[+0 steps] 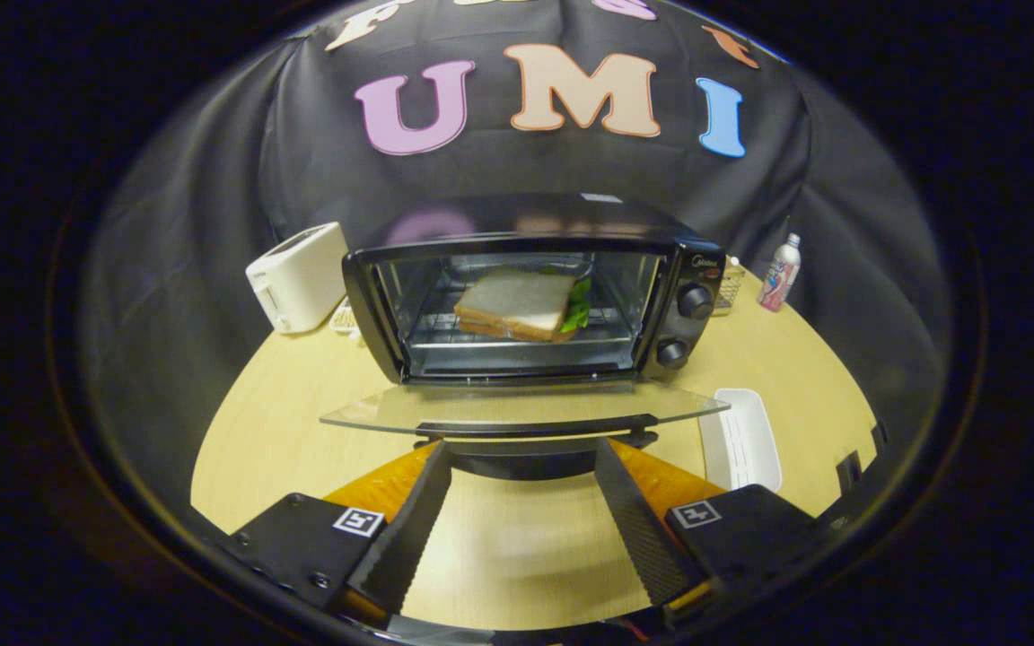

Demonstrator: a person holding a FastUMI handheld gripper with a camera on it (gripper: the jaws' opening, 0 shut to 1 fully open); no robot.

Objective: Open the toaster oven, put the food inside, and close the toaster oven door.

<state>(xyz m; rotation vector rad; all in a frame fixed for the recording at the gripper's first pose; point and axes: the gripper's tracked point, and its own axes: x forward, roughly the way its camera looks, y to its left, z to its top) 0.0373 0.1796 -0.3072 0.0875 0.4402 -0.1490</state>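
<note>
The fingers of the gripper (521, 449) stand apart, clamped on nothing, their tips just under the front edge of the lowered glass door (526, 408). Its dark handle (535, 429) runs between the tips at twelve o'clock. Beyond, the toaster oven (535, 305) sits open with the sandwich (517, 305) already on its rack. The door looks stiff, hinged and fairly light, though glass is slick and breakable, so the handle bar seems the safer place to lift. A white tray (741, 440) lies at two o'clock.

Fisheye camera riding on the gripper (524, 453), looking forward along its spread fingers. It faces the open toaster oven (530, 305) from close, slightly above the table (284, 422).
</note>
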